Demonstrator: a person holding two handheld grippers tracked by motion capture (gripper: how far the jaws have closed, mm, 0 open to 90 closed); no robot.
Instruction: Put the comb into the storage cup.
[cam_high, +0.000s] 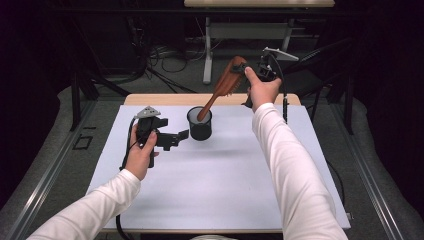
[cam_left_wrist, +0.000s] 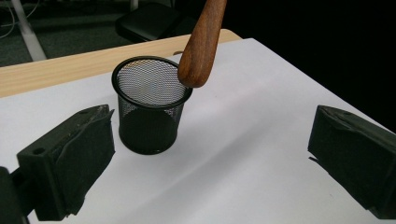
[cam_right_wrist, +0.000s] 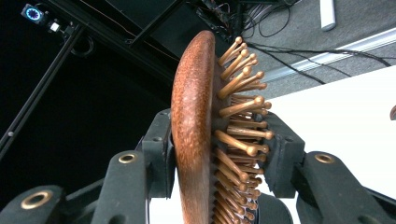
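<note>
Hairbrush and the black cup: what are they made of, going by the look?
Hairbrush: looks like wood, reddish-brown with a speckled grain and a smooth, slightly glossy finish; its pins seem to be wood too, paler, with rounded tips. Black cup: probably metal wire mesh, matte black; the table shows through the weave, and a solid rim rings the top and the base.

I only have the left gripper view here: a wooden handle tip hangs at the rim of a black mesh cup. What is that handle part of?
Observer: A wooden hairbrush, tilted; its peg-bristled head is up by the right hand.
Operator: What holds it?
Observer: The right gripper, its jaws clamped on the brush head, back on one pad, pegs on the other.
Operator: Is the left gripper touching the cup?
Observer: No. In the high view the left gripper stands open just beside the mesh cup, apart from it.
</note>
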